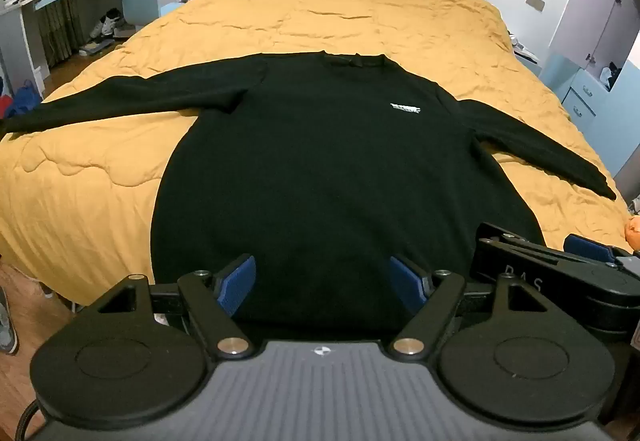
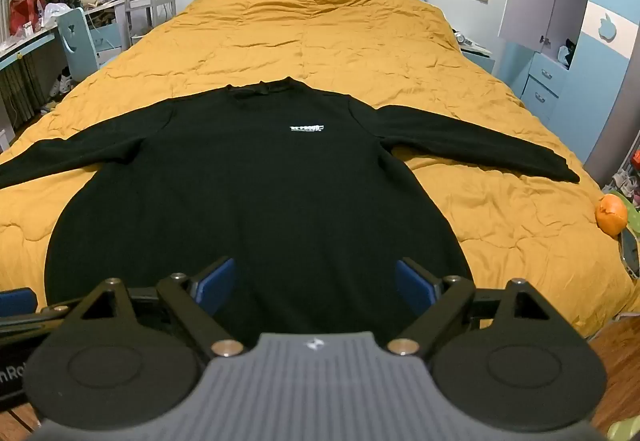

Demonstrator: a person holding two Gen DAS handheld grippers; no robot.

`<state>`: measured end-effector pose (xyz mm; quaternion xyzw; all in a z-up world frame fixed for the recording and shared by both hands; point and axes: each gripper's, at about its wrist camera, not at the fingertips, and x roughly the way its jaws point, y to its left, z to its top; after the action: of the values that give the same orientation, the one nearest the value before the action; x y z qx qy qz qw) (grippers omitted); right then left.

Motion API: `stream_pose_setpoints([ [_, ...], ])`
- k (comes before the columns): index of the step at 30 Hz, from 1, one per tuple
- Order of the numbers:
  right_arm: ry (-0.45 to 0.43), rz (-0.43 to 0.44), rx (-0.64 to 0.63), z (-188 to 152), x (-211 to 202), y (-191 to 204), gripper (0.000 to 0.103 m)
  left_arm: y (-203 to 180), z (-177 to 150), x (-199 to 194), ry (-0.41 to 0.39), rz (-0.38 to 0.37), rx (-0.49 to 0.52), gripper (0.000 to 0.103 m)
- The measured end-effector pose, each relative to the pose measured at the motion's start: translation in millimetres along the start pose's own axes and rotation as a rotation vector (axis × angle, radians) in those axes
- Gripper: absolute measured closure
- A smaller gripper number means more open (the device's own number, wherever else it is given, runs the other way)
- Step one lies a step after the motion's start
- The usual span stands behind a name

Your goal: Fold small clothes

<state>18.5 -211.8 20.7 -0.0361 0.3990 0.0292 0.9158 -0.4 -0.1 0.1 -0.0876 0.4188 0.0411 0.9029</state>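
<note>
A black sweater (image 1: 320, 161) lay flat on the big yellow quilt (image 1: 320, 9), front side up. Its neck pointed to the top of the frame and both sleeves were spread out to the sides. A small white logo (image 2: 306, 129) sat on its chest.

The left gripper (image 1: 322, 283) hung near the bottom edge of the frame, over the lower part of the sweater. Its two blue fingers (image 1: 236, 283) stood wide apart, with only dark cloth showing behind the gap. I could not tell if they touched the cloth. Nothing was pinched.

The right gripper (image 2: 316, 283) was the same, low in its frame and over the sweater's bottom part. Its blue fingers (image 2: 216, 281) were wide apart too, holding nothing. In the left view it showed at the lower right, just beside the left gripper.

An orange ball (image 2: 611, 215) sat at the right edge of the bed, well apart from the sweater.
</note>
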Motion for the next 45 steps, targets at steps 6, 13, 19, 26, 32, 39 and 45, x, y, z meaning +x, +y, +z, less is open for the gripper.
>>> stream_pose_setpoints([
  [6,0.001,-0.005,-0.003,-0.3,-1.3,0.6,0.02,0.2,-0.5,-1.6,0.002,-0.002,-0.002,0.014],
  [13,-0.001,-0.005,-0.003,-3.6,-1.5,1.0,0.02,0.2,-0.4,-0.2,0.009,0.0,0.0,0.014],
  [19,0.001,-0.006,-0.002,-2.8,-1.0,0.8,0.02,2.8,0.4,0.6,0.011,0.002,-0.001,0.014],
  [26,0.0,-0.007,-0.003,-1.0,-2.8,1.1,0.02,2.3,-1.4,-1.1,0.014,0.002,-0.005,0.014],
  [32,0.001,-0.007,-0.002,-1.5,-1.1,-2.0,0.02,1.4,-0.4,2.3,0.02,0.004,-0.006,0.014],
  [39,0.002,-0.012,-0.001,0.2,4.1,-4.6,0.02,0.6,-1.1,3.2,0.022,0.004,0.0,0.014],
  [45,0.003,-0.012,-0.002,0.3,4.4,-5.2,0.02,0.3,-1.5,3.6,0.023,0.005,-0.001,0.014],
])
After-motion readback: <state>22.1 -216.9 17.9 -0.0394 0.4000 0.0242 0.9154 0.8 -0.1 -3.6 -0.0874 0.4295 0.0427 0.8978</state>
